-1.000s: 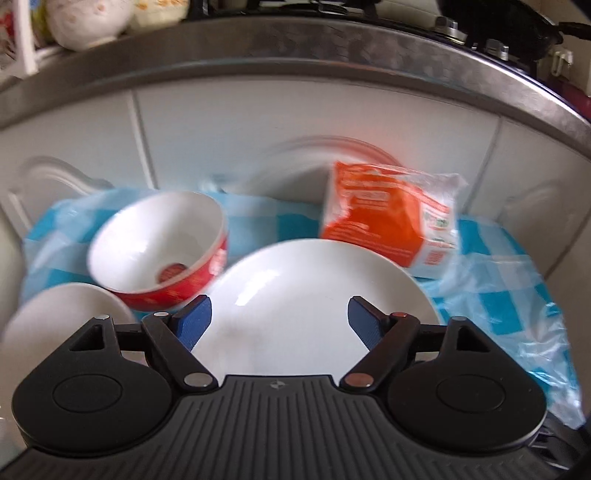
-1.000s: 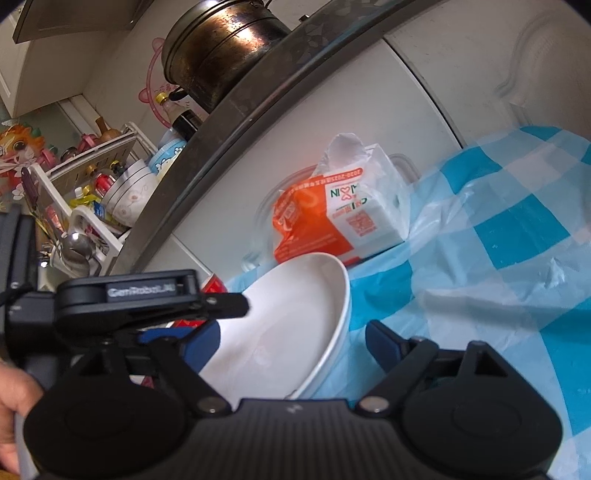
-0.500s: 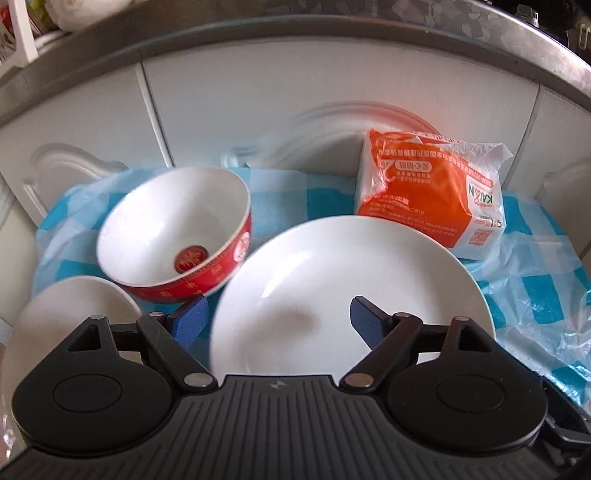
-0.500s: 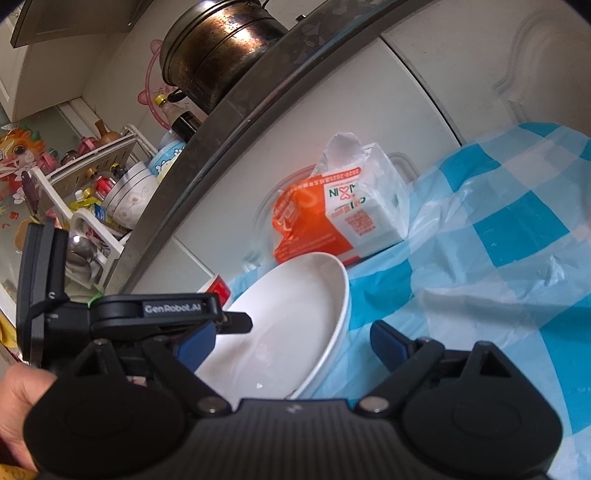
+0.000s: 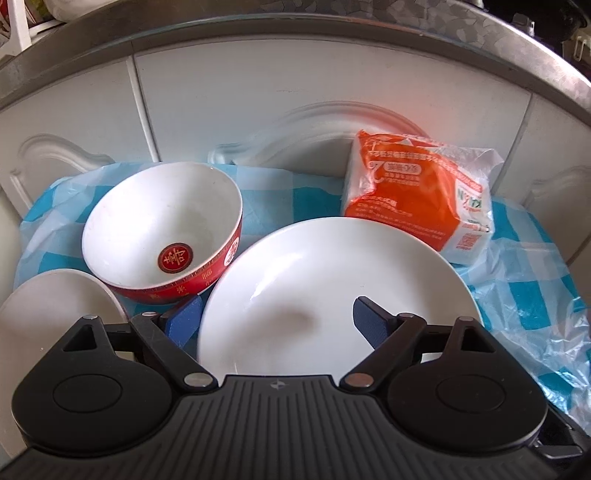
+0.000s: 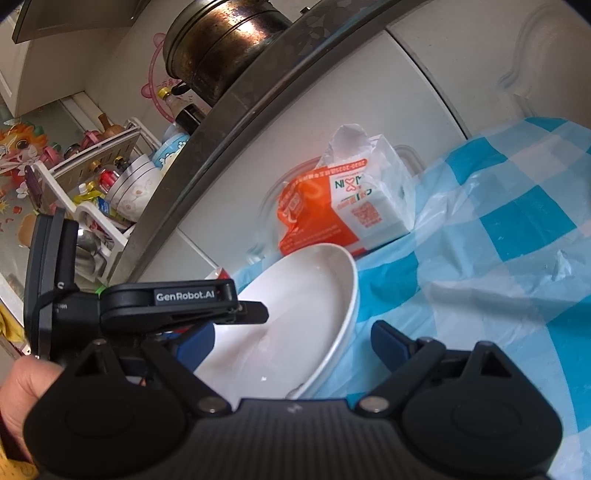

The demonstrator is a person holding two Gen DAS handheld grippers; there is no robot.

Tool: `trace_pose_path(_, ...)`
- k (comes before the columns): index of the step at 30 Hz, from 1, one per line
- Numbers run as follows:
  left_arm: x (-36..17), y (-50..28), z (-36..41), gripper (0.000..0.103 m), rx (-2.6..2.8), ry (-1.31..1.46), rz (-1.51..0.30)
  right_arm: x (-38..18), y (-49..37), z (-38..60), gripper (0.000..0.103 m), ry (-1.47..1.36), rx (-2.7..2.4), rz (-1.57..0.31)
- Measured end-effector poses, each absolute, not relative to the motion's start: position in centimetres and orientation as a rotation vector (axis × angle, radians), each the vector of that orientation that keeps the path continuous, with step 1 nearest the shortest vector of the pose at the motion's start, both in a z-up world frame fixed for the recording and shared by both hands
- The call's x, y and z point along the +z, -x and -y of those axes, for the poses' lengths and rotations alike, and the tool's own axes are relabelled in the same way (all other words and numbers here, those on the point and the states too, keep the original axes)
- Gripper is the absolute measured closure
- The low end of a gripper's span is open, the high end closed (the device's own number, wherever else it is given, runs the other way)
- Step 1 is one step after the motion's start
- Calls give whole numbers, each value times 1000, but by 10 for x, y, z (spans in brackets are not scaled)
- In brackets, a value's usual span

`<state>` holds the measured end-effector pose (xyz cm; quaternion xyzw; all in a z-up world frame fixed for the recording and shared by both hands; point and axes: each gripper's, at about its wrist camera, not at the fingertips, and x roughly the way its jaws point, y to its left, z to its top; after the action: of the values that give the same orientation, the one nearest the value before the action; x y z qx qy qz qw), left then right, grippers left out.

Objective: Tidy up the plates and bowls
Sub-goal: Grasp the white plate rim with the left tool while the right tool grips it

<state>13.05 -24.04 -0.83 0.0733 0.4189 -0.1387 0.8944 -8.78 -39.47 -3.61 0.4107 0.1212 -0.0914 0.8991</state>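
From the left wrist view, the left claw [image 5: 279, 319] stands released, its 2 blue-padded fingers spread wide above the near part of a large white plate [image 5: 332, 291], a smooth, glossy, shallow round dish lying on a thin, crinkled plastic sheet [image 5: 532, 295] checked in blue and white. Just left of the plate sits a deep round bowl [image 5: 162, 229], tilted toward the camera, white and glazed inside with a red medallion at its bottom and a red outside banded with gold marks; its lower side appears to touch the plate's rim. At the lower left edge a second white dish [image 5: 55, 306] shows only in part, close beside the bowl. Behind the plate stands a soft, blocky pack [image 5: 417, 199] wrapped in orange and white printed film, against white panelled cabinet doors [image 5: 240, 107] with raised curved mouldings, under a dull grey metal-looking worktop edge [image 5: 295, 26]. From the right wrist view, the right claw [image 6: 291, 341] is also released, its fingers apart with the plate's [image 6: 295, 321] rim lying between them, not gripped. The left gripper's black body, labelled GenRobot.AI, reaches over the plate from the left, held by a hand [image 6: 22, 391]. The orange pack [image 6: 332, 210] stands just behind the plate. Above, a tarnished, dark metal pot [image 6: 221, 48] rests on the worktop, and a white rack [image 6: 92, 192] holds patterned bowls and bottles.
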Motion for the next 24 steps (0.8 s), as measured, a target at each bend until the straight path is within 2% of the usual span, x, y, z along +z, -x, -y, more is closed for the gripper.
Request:
trace_pose_path(10,-3,-117,240,0,-406,-66,-885,-36,100,403,12,-856,-213,-248)
trace_pose_path(13,-3,-112,242,2,-455,-56,-895,-35,106,410,36,-823,-279,-263)
trace_pose_path(16,-3,-110,245,8,-462,-80,-887,-39,111,419,42,-832,-320,-272)
trace_pose_path(19,-4,-108,243,20,-459,-112,-870,-43,113,424,44,-860,-312,-267)
trace_pose_path(20,-5,-106,245,26,-453,-141,-861,-43,113,423,47,-849,-316,-272)
trace_pose_path(21,-6,-104,246,33,-444,-168,-853,-42,112,422,54,-836,-320,-280)
trace_pose_path(22,-8,-103,248,34,-430,-190,-845,-41,111,420,58,-824,-325,-293)
trace_pose_path(24,-11,-102,252,50,-401,-233,-835,-40,108,418,58,-791,-336,-311)
